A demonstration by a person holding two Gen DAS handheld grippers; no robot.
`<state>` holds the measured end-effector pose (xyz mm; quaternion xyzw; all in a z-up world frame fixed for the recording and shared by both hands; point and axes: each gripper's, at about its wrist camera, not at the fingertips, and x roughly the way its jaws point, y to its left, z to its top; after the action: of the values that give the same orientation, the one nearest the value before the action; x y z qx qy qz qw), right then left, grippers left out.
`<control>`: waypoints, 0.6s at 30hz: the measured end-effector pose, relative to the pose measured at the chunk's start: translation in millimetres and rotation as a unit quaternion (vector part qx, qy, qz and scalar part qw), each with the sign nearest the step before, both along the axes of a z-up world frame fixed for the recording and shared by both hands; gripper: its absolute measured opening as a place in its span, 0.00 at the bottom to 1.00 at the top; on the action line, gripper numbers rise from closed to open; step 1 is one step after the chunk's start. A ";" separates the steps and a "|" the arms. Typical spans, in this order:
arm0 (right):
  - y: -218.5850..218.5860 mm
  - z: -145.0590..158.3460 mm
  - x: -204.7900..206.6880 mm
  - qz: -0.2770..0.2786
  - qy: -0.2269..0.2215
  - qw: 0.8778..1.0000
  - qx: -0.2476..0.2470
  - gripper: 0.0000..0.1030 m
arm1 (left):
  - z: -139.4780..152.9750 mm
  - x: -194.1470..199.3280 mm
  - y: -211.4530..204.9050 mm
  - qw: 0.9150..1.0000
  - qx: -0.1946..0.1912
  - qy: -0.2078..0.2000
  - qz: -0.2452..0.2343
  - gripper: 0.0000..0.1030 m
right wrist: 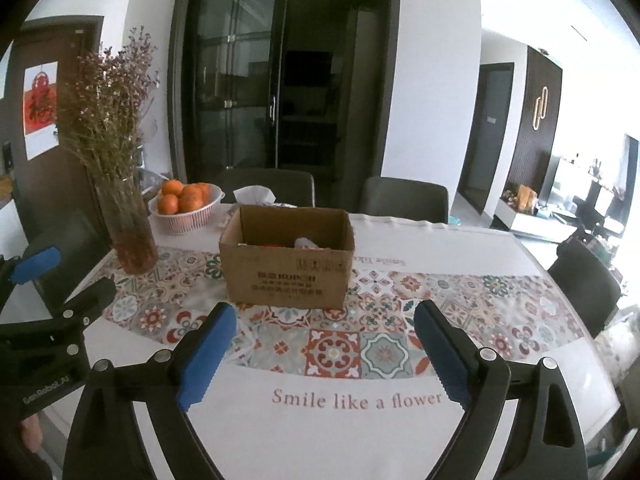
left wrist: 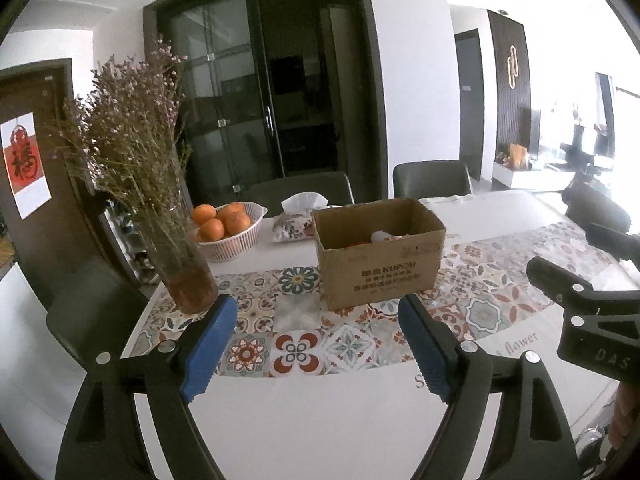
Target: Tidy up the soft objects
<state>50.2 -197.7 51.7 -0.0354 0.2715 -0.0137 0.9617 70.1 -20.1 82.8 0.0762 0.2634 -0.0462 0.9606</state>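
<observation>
A brown cardboard box (left wrist: 380, 256) stands open on the patterned tablecloth; it also shows in the right wrist view (right wrist: 286, 258). Inside it I see a bit of white and red soft stuff (left wrist: 382, 237), mostly hidden by the box walls; it also shows in the right wrist view (right wrist: 306, 243). My left gripper (left wrist: 320, 344) is open and empty, held above the table in front of the box. My right gripper (right wrist: 326, 352) is open and empty, also in front of the box. The right gripper's body (left wrist: 592, 312) shows at the right edge of the left wrist view.
A glass vase of dried flowers (left wrist: 180, 256) stands left of the box. A white basket of oranges (left wrist: 230, 232) and a tissue pack (left wrist: 298, 216) sit behind. Dark chairs (right wrist: 404, 198) stand around the table (right wrist: 320, 432).
</observation>
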 end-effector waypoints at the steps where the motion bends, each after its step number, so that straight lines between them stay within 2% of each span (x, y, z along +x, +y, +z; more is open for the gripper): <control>1: 0.7 -1.1 -4.0 -0.002 -0.002 1.000 0.000 0.89 | -0.5 -4.8 0.0 1.000 0.000 -0.002 -0.002 0.81; 5: -0.1 -5.7 -27.5 -0.006 -0.010 1.000 -0.002 0.89 | -3.7 -20.9 -0.4 1.000 -0.001 -0.008 -0.002 0.87; 9: -0.5 -7.2 -43.9 -0.007 -0.019 1.000 -0.006 0.89 | -6.7 -34.8 0.7 1.000 -0.005 -0.005 0.000 0.88; 18: -0.1 -13.0 -76.0 -0.002 -0.042 0.999 0.024 0.90 | -11.6 -63.5 6.3 1.000 -0.020 -0.006 -0.006 0.89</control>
<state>-25.8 -197.7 38.7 -0.0110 0.2309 -0.0108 0.9729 6.6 -13.8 71.2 0.0590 0.2567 -0.0571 0.9630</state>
